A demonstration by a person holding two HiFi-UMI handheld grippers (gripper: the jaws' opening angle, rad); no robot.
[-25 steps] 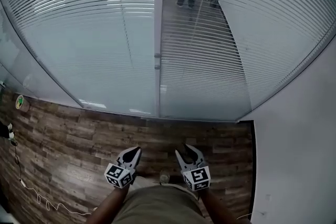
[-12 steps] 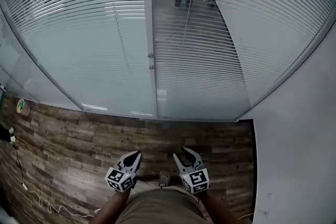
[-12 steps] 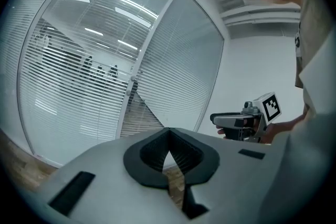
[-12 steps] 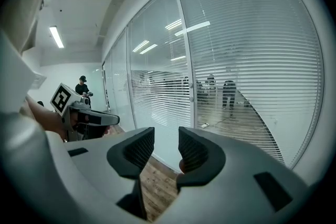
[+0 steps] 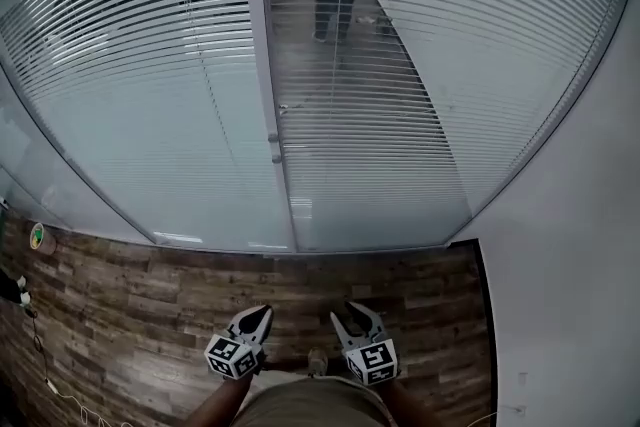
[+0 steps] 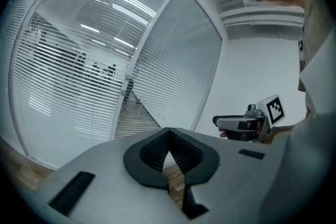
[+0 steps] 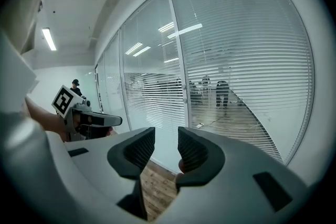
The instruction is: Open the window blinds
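Left gripper (image 5: 265, 311) closed, empty; right gripper (image 5: 354, 314) half-open, empty, narrowing; both well short of blinds (image 5: 150, 85). Slats look flimsy; likely grip knob (image 5: 272, 139) on post between blinds.

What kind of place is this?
Probably an office: glass walls hung with blinds, a strip light on the ceiling, and a person standing in the room beyond.

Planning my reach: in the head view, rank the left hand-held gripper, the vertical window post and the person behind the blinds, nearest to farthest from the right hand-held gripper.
1. left hand-held gripper, beside the right hand-held gripper.
2. vertical window post, ahead, across the floor.
3. person, beyond the window blinds.
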